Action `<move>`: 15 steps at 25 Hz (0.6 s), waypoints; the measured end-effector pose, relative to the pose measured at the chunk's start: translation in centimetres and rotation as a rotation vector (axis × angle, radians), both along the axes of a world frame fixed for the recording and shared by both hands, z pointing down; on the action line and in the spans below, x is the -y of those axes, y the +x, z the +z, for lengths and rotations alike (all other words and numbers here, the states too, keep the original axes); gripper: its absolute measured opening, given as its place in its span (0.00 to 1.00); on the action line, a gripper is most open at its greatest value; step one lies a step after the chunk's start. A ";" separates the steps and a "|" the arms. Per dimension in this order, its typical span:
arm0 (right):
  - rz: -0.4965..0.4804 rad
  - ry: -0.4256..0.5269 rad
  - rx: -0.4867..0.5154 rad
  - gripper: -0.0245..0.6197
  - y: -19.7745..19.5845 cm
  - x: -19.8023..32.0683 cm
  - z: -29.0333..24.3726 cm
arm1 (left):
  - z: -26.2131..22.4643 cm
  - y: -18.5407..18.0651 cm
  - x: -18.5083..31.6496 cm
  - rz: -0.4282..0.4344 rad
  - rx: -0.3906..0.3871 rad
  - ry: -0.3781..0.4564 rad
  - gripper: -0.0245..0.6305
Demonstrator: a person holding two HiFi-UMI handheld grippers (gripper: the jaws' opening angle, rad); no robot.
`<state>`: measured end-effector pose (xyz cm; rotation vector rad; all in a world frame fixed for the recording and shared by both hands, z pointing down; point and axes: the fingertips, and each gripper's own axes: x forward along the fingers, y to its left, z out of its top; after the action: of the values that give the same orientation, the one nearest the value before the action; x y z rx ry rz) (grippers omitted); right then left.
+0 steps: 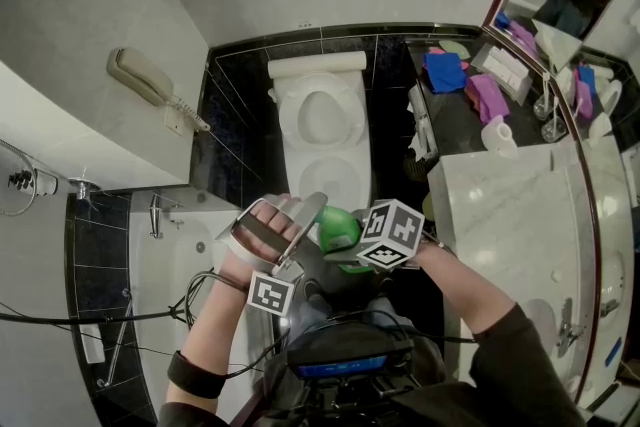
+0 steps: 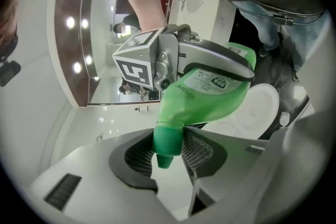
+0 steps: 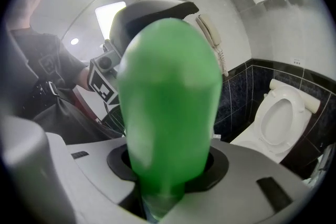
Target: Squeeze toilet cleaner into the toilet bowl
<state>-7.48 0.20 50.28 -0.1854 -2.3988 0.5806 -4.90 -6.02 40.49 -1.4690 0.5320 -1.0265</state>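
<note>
Nearest, in the lower middle of the head view, the person holds both grippers close together in front of the body, with the green bottle (image 3: 168, 102) of toilet cleaner between them. The right gripper (image 3: 168, 186) has its jaws clamped on the body of the bottle, which fills the centre of the right gripper view and hides most of the pads. The left gripper (image 2: 169, 152) comes from the other side. In the left gripper view its two dark pads sit against the green cap (image 2: 167, 141), one on each side, so this gripper is gripping the cap. The bottle lies tilted there, with the cap end toward the left gripper and the labelled body rising to the upper right.

Farther away, in the upper middle of the head view, stands the toilet bowl (image 1: 288, 115). Its lid is up against the black tiled wall and the bowl is open. The bottle is well apart from it, not over it.

In my judgement the step in hand is opening the bottle: one gripper steadies the body and the other takes the cap. The next move probably calls for turning the cap loose while the right gripper does not press too hard, so that no cleaner spills early. After that the bottle must be carried up over the bowl and tipped with the nozzle down.
</note>
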 end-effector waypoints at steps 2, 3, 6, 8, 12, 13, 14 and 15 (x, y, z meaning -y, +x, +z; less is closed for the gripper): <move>0.012 0.075 -0.041 0.32 0.1 0.7 0.3 | 0.8 -0.1 -0.1 -0.022 0.003 -0.076 0.27; 0.016 0.120 -0.072 0.32 0.4 1.1 0.9 | 1.2 -0.2 -0.2 -0.035 0.000 -0.125 0.27; 0.025 0.244 -0.164 0.32 1.3 2.3 2.3 | 2.5 -0.4 -0.4 -0.080 -0.013 -0.281 0.27; 0.041 0.302 -0.201 0.32 1.5 2.9 2.7 | 3.0 -0.5 -0.4 -0.114 -0.017 -0.359 0.26; 0.082 0.458 -0.254 0.32 2.1 4.5 3.7 | 3.8 -0.5 -0.4 -0.177 -0.014 -0.501 0.26; 0.091 0.507 -0.269 0.32 2.3 5.0 4.0 | 4.2 -0.8 -0.4 -0.194 0.003 -0.530 0.26; 0.097 0.551 -0.283 0.32 2.5 5.4 4.1 | 4.7 -1.1 -0.4 -0.211 0.025 -0.552 0.26; 0.100 0.585 -0.293 0.32 2.7 5.7 4.2 | 5.1 -1.4 -0.4 -0.224 0.044 -0.570 0.26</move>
<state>-4.77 -5.47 54.45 0.2566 -2.1909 -0.0674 -6.31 -5.65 45.63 -1.9070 0.3919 -1.4657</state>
